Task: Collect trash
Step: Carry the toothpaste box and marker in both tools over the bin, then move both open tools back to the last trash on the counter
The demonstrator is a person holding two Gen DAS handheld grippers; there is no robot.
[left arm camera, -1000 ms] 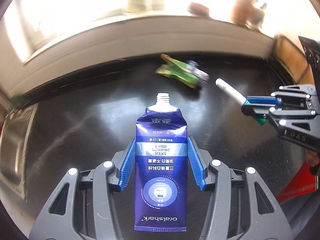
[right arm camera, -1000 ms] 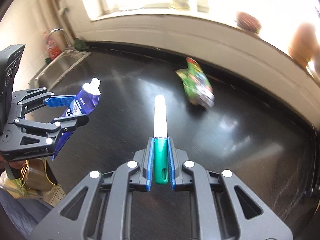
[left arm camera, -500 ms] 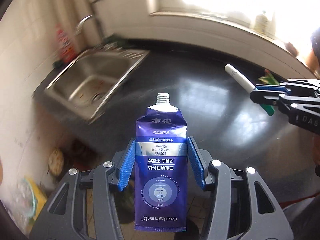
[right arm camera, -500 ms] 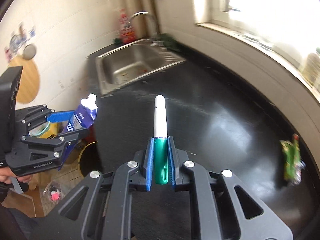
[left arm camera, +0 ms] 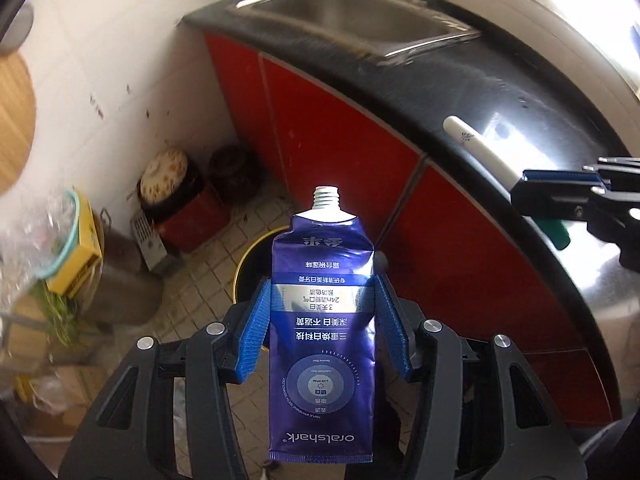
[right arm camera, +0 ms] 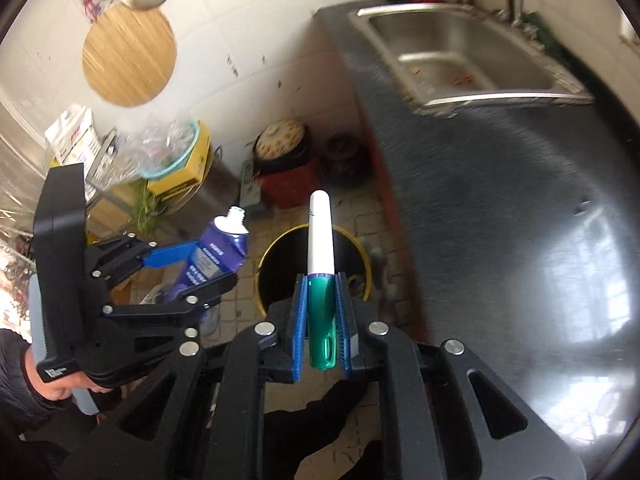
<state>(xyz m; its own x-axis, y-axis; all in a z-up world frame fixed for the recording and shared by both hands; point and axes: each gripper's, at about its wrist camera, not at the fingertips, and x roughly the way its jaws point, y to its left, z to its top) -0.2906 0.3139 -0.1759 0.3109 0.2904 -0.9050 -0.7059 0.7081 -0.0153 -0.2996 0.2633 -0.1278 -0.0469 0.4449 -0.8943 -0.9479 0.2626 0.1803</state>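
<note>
My left gripper [left arm camera: 322,304] is shut on a flattened blue toothpaste tube [left arm camera: 322,340], cap off, nozzle pointing forward. It hangs above a round yellow-rimmed trash bin [left arm camera: 250,264] on the tiled floor. My right gripper [right arm camera: 321,292] is shut on a white marker with a green cap [right arm camera: 320,264], also above the bin [right arm camera: 316,248]. In the right wrist view the left gripper [right arm camera: 200,264] and tube [right arm camera: 216,256] sit to the left. In the left wrist view the marker [left arm camera: 484,156] and right gripper [left arm camera: 560,188] show at the right.
A black countertop [left arm camera: 520,92] with red cabinet doors [left arm camera: 340,128] and a steel sink [right arm camera: 460,60] runs along the right. Pots, a red container [right arm camera: 288,184], a yellow box [left arm camera: 76,264] and bags crowd the floor by the white wall. A round wooden board [right arm camera: 128,56] hangs there.
Both grippers swung left, away from the countertop and the green wrapper, past the sink, and now hang over the floor bin. Both still hold their items.
</note>
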